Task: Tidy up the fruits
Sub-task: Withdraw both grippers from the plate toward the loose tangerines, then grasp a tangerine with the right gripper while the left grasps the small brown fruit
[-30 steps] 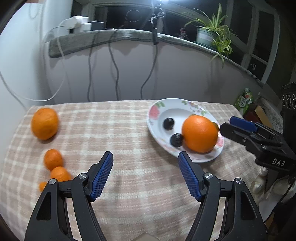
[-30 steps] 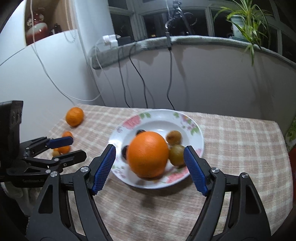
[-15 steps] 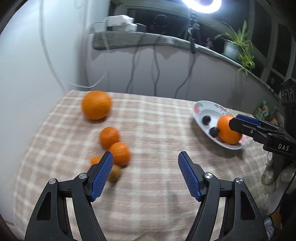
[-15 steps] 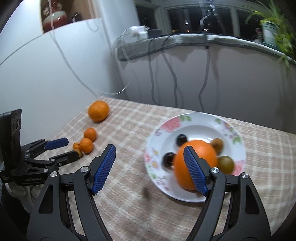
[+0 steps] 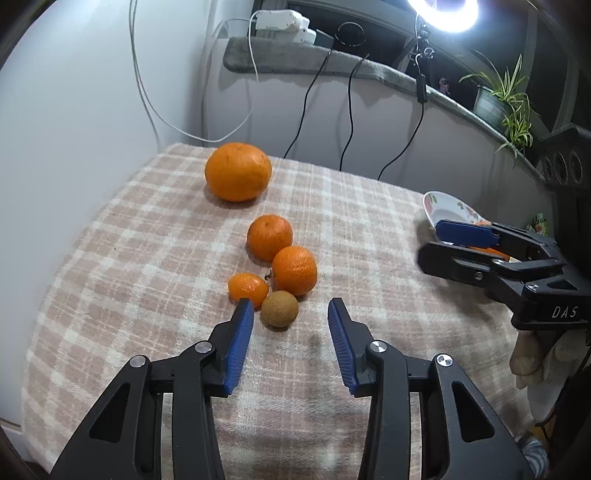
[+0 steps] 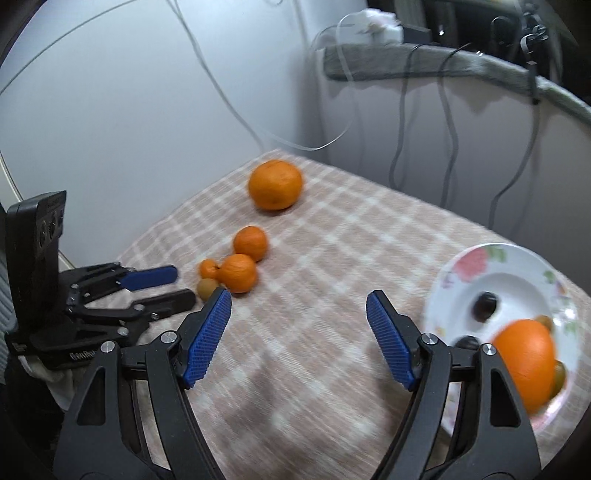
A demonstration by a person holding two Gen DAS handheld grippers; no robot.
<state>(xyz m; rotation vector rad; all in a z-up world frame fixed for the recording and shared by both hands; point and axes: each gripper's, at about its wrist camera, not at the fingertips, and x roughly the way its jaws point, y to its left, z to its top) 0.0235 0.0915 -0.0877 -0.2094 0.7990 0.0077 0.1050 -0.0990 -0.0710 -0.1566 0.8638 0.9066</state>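
On the checked-cloth table (image 5: 155, 236), the large round orange (image 5: 238, 171) lies farthest back; nearer, two medium tangerines (image 5: 269, 237) touch, the small tangerine (image 5: 248, 286) and round brown fruit (image 5: 279, 308) before them; the flowered ceramic plate (image 6: 469, 266) sits right.

Domestic room, set up for recording. Indicators: a table covered with a beige-and-white checked woven cloth (image 5: 369, 229); a white floral-rimmed ceramic plate (image 6: 465, 266) holding fruit; a grey stone window ledge (image 5: 369, 70) carrying a potted green spider plant (image 5: 506, 99) and a white power strip (image 5: 280, 24); black cables (image 5: 306, 96) hanging down the wall; a lit ring lamp (image 5: 443, 14) above.
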